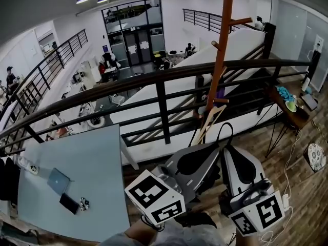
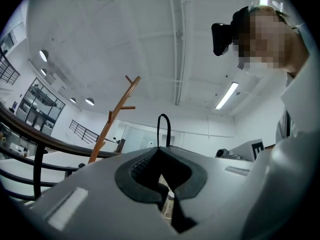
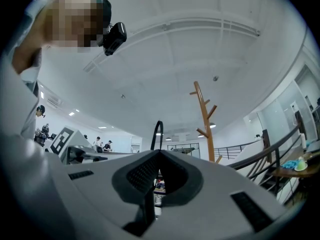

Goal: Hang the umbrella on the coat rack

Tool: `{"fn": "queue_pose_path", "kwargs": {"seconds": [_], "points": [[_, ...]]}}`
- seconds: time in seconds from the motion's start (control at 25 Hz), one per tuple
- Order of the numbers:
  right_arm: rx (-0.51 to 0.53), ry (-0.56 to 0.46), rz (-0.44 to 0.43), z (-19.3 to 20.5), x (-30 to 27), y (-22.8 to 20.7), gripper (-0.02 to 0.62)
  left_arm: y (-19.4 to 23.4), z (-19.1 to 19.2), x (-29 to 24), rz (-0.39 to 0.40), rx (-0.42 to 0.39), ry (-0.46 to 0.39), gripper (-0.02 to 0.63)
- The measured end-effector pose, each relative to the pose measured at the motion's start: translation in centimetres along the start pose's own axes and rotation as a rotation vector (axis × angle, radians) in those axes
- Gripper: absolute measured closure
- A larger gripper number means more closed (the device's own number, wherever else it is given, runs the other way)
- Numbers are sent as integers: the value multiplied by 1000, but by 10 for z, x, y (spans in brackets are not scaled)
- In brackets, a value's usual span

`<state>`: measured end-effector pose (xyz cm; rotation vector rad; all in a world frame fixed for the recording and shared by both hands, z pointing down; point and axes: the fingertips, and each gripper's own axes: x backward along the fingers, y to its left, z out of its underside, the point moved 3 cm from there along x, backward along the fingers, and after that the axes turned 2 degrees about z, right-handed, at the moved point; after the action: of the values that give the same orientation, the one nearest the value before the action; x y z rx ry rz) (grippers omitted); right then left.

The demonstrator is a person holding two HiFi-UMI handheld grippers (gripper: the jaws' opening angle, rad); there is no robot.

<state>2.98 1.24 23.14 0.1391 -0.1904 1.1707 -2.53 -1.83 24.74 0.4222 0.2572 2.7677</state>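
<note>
Mezzanine railing (image 1: 154,79) ahead; left tool (image 2: 159,151) and right tool (image 3: 160,154) each seem clamped on the umbrella loop (image 2: 163,115) rising between them.

The left hand-held gripper (image 1: 218,143) and right hand-held gripper (image 1: 229,148) are showing smooth grey shells with dark ribbed pads (image 2: 142,166). Each is carrying a black-and-white marker cube (image 1: 154,196) low in the frame. The person is wearing a light top (image 2: 300,114).

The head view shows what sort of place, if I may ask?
Likely an upper-floor office mezzanine: a dark metal railing overlooks people at desks below, near a pale blue table holding a grey laptop.
</note>
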Motion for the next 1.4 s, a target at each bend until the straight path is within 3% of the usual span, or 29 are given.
{"fn": "queue_pose_path", "kwargs": {"seconds": [0.64,1.4], "points": [[-16,-12,-65,12,-49,-56,594,52,1,-49,-52,-17,-16,601],[-54,-23,-225,22,-137,-170,594,137,-1,-153,-187,-53,-48,600]]}}
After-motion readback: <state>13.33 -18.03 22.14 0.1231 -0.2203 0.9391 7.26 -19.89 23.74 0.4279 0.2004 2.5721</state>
